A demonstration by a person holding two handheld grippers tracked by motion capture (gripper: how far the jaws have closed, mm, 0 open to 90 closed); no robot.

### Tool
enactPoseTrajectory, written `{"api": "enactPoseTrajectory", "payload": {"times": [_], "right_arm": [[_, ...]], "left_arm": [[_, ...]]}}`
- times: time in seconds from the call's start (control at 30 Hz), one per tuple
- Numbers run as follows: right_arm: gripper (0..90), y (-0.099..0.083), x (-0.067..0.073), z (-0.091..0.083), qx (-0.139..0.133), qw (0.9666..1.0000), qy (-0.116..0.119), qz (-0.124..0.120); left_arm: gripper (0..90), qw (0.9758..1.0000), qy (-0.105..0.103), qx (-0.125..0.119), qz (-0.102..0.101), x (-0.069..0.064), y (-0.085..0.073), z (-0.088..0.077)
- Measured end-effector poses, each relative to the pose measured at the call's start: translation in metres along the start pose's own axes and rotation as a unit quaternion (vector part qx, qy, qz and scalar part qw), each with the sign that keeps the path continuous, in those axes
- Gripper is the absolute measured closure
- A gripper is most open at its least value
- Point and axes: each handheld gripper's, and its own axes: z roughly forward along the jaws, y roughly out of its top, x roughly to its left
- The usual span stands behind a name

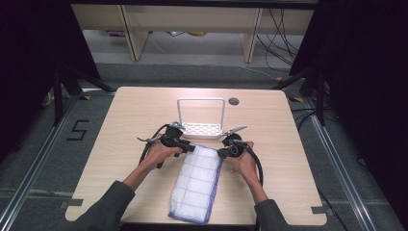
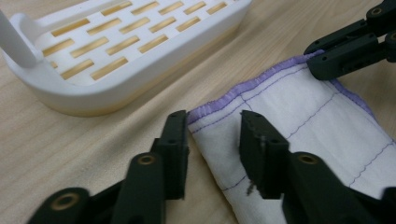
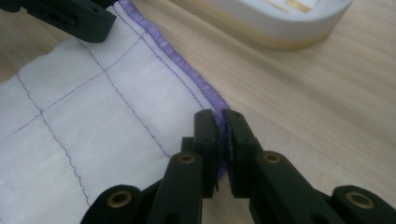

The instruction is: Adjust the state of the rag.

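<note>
- A folded white cloth (image 1: 197, 183) with purple stitching and a purple hem lay on the wooden table (image 1: 125, 120), its long axis running from the near edge, right of the middle, up toward the table's centre.
- Its far short edge stopped just short of a white slotted rack (image 1: 202, 129) with an upright handle, which stood near the middle of the table.
- The left gripper (image 2: 214, 140) sat at the far left corner of the cloth, jaws parted, one finger on the bare wood just off the hem and the other resting on the fabric; the corner lay between them, not yet pinched.
- The right gripper (image 3: 220, 137) was at the far right corner, jaws closed on the purple hem.
- Both grippers were equally near the far edge, one per corner, so the coming move probably turned on the left jaws closing over their corner before any lift or fold along the long axis.
</note>
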Motion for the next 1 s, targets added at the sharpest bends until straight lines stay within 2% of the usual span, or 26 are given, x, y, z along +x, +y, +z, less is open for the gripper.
{"api": "enactPoseTrajectory", "payload": {"times": [0.03, 0.07, 0.13, 0.2, 0.23, 0.37, 0.4, 0.47, 0.53, 0.6, 0.73, 0.77, 1.0], "right_arm": [[85.8, 0.002, 0.0, 0.0, -0.003, 0.9999, -0.005, -0.013], [85.9, 0.003, 0.002, 0.0, 0.0, 0.9999, -0.005, -0.009], [86.0, 0.007, 0.003, 0.002, 0.003, 0.9998, -0.006, -0.019], [86.1, 0.008, 0.001, 0.003, -0.005, 0.9995, -0.008, -0.029], [86.1, 0.009, 0.002, 0.002, 0.0, 0.9998, -0.005, -0.019], [86.3, 0.013, 0.0, 0.002, -0.014, 0.9995, -0.005, -0.027], [86.3, 0.014, 0.0, 0.003, -0.022, 0.9995, -0.004, -0.022], [86.4, 0.015, -0.001, 0.001, -0.022, 0.9995, 0.0, -0.021], [86.4, 0.017, -0.001, 0.001, -0.023, 0.9992, -0.007, -0.03], [86.5, 0.019, 0.0, -0.002, -0.023, 0.9995, 0.001, -0.022], [86.5, 0.025, 0.0, -0.004, -0.026, 0.9992, -0.007, -0.029], [86.5, 0.026, 0.0, -0.005, -0.028, 0.9991, -0.008, -0.03], [86.5, 0.033, 0.001, -0.009, -0.037, 0.9988, -0.007, -0.031]], "left_arm": [[68.3, 1.0, 0.003, -0.003, 0.001, 0.0, 0.0, 0.0], [71.3, 1.0, 0.003, -0.008, -0.002, 0.0, 0.0, 0.0], [80.0, 0.9999, -0.002, -0.013, 0.0, 0.001, 0.0, -0.002], [83.1, 0.9999, -0.003, -0.013, 0.005, 0.001, 0.0, -0.003], [84.2, 0.9998, 0.0, -0.019, 0.007, 0.002, 0.0, -0.004], [85.3, 0.9994, 0.003, -0.032, 0.011, 0.002, 0.002, -0.01], [85.3, 0.9994, 0.005, -0.032, 0.013, 0.002, 0.002, -0.011], [85.4, 0.9993, 0.003, -0.035, 0.013, 0.003, 0.003, -0.014], [85.4, 0.9991, 0.003, -0.04, 0.014, 0.002, 0.003, -0.016], [85.4, 0.9989, 0.006, -0.043, 0.017, 0.002, 0.004, -0.017], [85.5, 0.9985, 0.012, -0.051, 0.018, 0.002, 0.006, -0.021], [85.5, 0.9985, 0.008, -0.051, 0.018, 0.003, 0.007, -0.022], [85.3, 0.9979, 0.015, -0.06, 0.019, 0.004, 0.01, -0.029]]}}
